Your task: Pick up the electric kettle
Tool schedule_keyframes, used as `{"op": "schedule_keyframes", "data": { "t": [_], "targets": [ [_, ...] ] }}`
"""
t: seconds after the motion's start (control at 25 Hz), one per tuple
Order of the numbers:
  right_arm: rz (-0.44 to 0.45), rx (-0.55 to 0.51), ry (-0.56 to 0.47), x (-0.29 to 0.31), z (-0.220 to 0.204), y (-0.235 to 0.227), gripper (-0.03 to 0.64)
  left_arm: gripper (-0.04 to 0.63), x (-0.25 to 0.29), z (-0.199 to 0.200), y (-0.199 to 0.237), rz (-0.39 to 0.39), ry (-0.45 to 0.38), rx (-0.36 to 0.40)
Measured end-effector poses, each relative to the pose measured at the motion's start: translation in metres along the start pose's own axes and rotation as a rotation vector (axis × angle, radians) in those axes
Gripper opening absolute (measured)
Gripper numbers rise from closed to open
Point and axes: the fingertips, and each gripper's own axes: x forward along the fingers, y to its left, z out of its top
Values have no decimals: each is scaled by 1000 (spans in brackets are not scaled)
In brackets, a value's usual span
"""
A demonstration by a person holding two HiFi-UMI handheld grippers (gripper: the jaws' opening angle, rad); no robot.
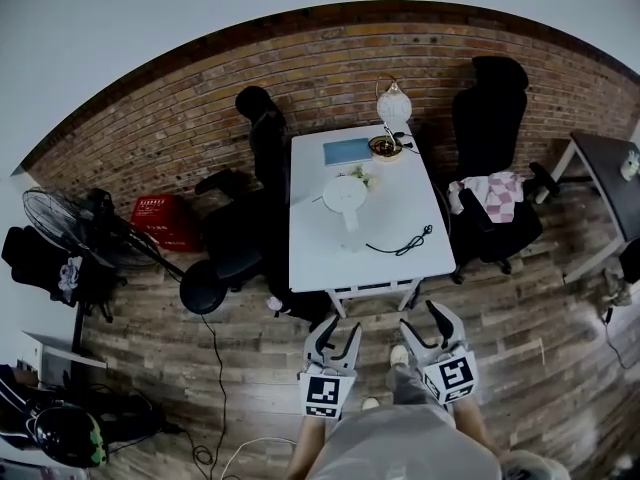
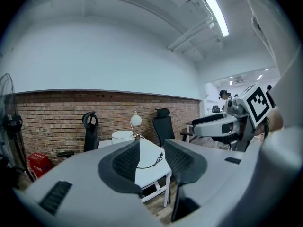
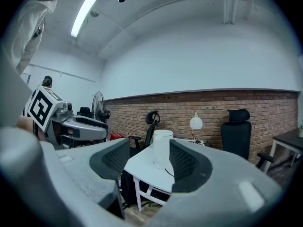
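While left gripper [image 1: 337, 330] and right gripper [image 1: 423, 320] jaws stand narrowly apart, empty, electric kettle [image 1: 345, 196] stands on table [image 1: 400, 218], well ahead.

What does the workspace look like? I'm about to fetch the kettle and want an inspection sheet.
Surface: white table, mostly bare.
Job's things: white electric kettle upright mid-table, untouched.
Clutter: flat blue item, bowl, lamp at the far end.
Grippers: left gripper and right gripper open, empty, short of the table.
Cables: black cable loose on the table; floor cable to the left.
Surroundings: brick wall, black chairs, fan, red crate.
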Motion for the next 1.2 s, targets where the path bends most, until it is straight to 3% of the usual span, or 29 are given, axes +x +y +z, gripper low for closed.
{"op": "schedule_keyframes", "data": {
  "t": [0.4,1.2],
  "targets": [
    [30,12,8,32,2,-50,262,164,55,11,4,30,21,-16],
    [164,15,9,100,11,-108,262,161,126,24,31,156,44,-35]
  ]
}}
